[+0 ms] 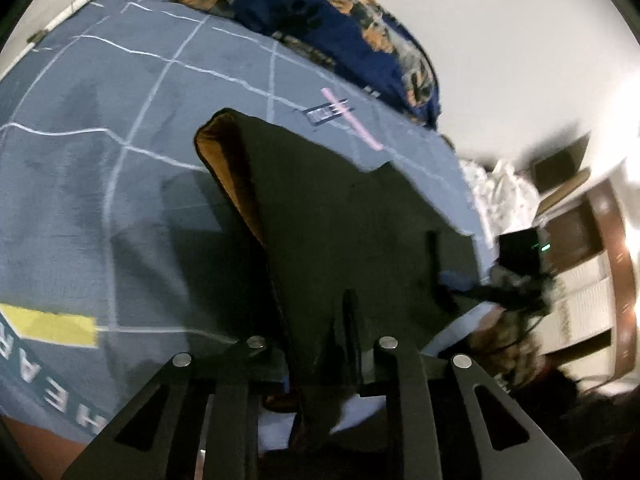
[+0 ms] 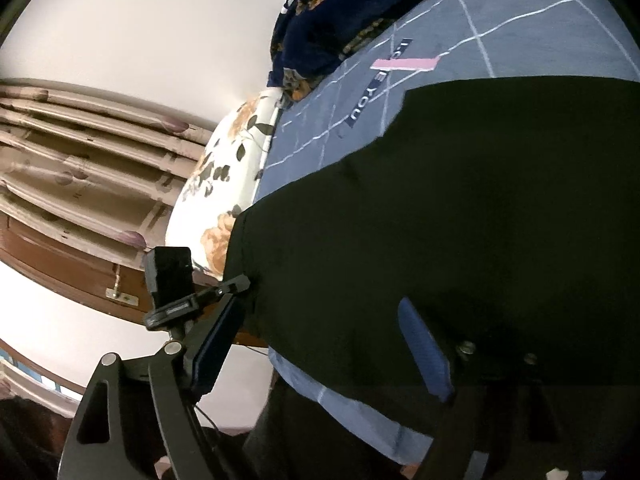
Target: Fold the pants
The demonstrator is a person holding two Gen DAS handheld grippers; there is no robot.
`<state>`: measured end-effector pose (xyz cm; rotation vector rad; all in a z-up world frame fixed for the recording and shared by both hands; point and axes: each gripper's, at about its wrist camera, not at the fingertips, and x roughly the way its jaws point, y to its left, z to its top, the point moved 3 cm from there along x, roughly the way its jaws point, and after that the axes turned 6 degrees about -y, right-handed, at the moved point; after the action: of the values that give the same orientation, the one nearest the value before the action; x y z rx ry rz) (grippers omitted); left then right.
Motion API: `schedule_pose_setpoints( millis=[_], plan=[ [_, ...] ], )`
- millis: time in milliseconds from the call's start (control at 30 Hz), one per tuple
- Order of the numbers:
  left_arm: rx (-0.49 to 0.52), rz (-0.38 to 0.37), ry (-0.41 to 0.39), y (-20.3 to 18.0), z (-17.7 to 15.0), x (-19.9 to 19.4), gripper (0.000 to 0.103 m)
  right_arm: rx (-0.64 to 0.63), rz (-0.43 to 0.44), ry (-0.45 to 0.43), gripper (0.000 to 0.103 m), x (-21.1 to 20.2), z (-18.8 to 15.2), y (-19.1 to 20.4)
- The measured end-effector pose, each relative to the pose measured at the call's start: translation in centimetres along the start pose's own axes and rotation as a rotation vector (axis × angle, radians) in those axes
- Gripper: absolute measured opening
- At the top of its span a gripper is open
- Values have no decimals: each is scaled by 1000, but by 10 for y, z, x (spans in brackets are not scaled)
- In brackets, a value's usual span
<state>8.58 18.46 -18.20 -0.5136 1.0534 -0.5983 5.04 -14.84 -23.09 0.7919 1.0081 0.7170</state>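
A: Left gripper [image 1: 348, 320] sits nearest the lens, jaws pinched down on the near edge of the black pants [image 1: 340, 208]. Cloth bunches up between the 2 fingers.

B: Right gripper [image 2: 324, 344]?

A: Jaws stand wide. 1 blue-padded finger [image 2: 426, 354] lies over the pants [image 2: 460, 220], the other [image 2: 218, 344] hangs off the pants' edge, beyond the bed side. Pads press on nothing that I can see.

B: Where are the pants?

A: Spread on the grey-blue checked bedsheet [image 1: 100, 184], hanging a bit over its near edge. Orange lining [image 1: 224, 152] shows along the pants' far-left fold in the left view.

B: Anything else around the pants?

A: Pink strip [image 2: 404, 64] on the sheet just beyond them, next to a dark printed label [image 2: 376, 92]. Navy blanket with a dog print [image 1: 360, 32] is heaped further back. Floral pillow [image 2: 224, 184] is beside the pants at the sheet's edge in the right view. Yellow patch [image 1: 52, 326] on the sheet, well off to the pants' left.
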Motion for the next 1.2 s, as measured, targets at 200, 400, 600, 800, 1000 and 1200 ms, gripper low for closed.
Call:
schedule_pose_setpoints(
  millis=[200,400,600,800,1000,1200],
  plan=[
    [69,-168,-24,-93,7,7,21,67,174,-34,80,-7,4,8],
    [136,-296,69,-162,-10,77,21,252,422,-142,95,-43,9,-5],
    [177,-339,136,-191,-26,119,30,315,394,-159,101,-58,8,-24],
    [226,-309,83,-191,-19,96,49,299,311,-131,101,-49,10,-27],
    [118,-142,-22,-133,-12,72,56,133,68,-62,66,-30,12,-14],
    [33,-62,-40,-100,-9,72,56,103,-27,-31,15,-28,15,-17]
  ],
)
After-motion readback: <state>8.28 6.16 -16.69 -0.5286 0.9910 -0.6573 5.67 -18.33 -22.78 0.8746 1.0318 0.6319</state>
